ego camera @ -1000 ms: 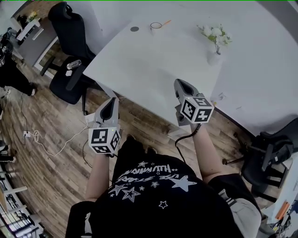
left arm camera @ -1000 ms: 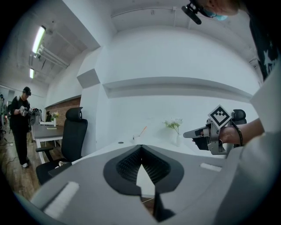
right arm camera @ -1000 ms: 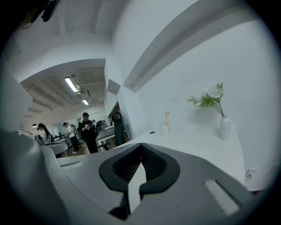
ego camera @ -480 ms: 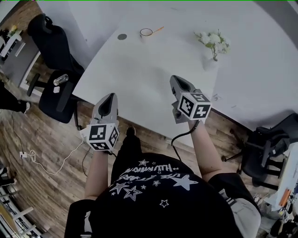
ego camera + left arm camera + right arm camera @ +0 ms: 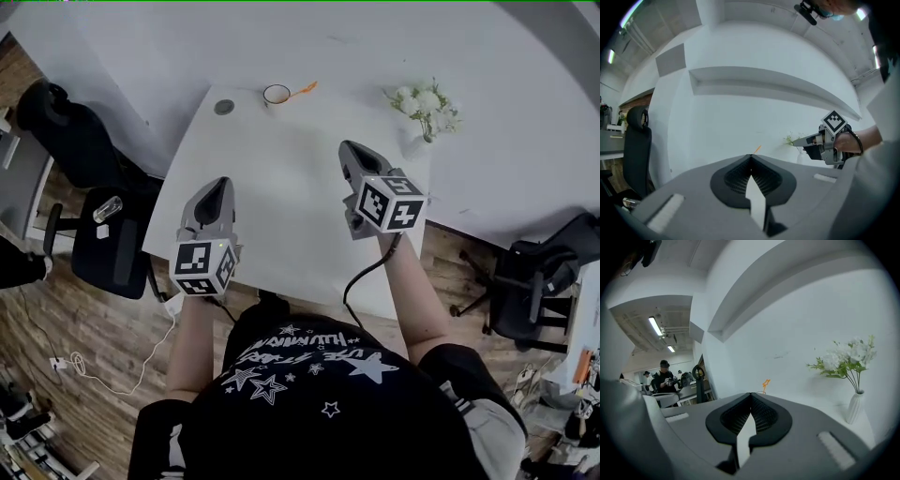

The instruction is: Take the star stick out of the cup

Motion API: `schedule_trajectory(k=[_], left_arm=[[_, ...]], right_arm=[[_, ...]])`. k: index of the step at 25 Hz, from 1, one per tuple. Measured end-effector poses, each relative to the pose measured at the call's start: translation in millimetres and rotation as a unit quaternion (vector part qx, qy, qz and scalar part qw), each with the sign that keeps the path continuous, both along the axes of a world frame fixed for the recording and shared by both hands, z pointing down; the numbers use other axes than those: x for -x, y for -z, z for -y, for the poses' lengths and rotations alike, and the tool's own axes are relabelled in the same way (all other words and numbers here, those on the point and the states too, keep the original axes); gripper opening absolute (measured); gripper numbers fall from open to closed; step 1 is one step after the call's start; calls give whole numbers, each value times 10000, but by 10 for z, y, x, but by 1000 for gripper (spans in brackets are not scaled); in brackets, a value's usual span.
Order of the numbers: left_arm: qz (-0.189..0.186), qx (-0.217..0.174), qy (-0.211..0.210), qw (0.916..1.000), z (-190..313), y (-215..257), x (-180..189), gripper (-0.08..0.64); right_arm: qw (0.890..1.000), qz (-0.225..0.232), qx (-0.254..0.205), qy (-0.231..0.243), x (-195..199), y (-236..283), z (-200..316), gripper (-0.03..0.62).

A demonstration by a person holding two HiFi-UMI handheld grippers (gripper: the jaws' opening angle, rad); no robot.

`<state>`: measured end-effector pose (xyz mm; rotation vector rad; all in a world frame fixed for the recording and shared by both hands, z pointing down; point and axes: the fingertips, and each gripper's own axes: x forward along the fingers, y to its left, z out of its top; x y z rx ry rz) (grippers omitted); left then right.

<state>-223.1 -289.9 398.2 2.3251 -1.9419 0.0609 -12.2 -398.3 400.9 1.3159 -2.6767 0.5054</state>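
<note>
left gripper (image 5: 217, 185), right gripper (image 5: 348, 150) both pinched closed, empty (likely just approaching); star stick (image 5: 304, 90) leans in cup (image 5: 276, 95) at the table's (image 5: 281, 197) far edge, well apart from both

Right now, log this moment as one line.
phase: pre-grasp | left gripper: jaws shut, empty | right gripper: jaws shut, empty | star stick: in cup, untouched

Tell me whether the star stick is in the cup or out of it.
In: the head view shows the orange star stick leaning over the rim of the white cup at the far edge of the table.
</note>
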Motion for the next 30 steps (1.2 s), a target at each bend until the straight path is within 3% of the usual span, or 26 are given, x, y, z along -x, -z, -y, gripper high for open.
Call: schedule_trajectory(k=[9, 22, 25, 30], left_arm=[[29, -26, -497, 9988, 792, 99, 195, 3], [-78, 192, -763, 9969, 1571, -101, 449, 3], [-80, 248, -810, 9964, 1701, -175, 477, 3], [-62, 449, -932, 9946, 1844, -389, 484, 3]], right_arm=[[9994, -118, 83, -329, 272, -35, 682, 17], [9961, -162, 374, -785, 594, -558, 1381, 19], [9955, -218, 453, -805, 670, -722, 1504, 86], [9942, -301, 503, -902, 779, -934, 1686, 120]])
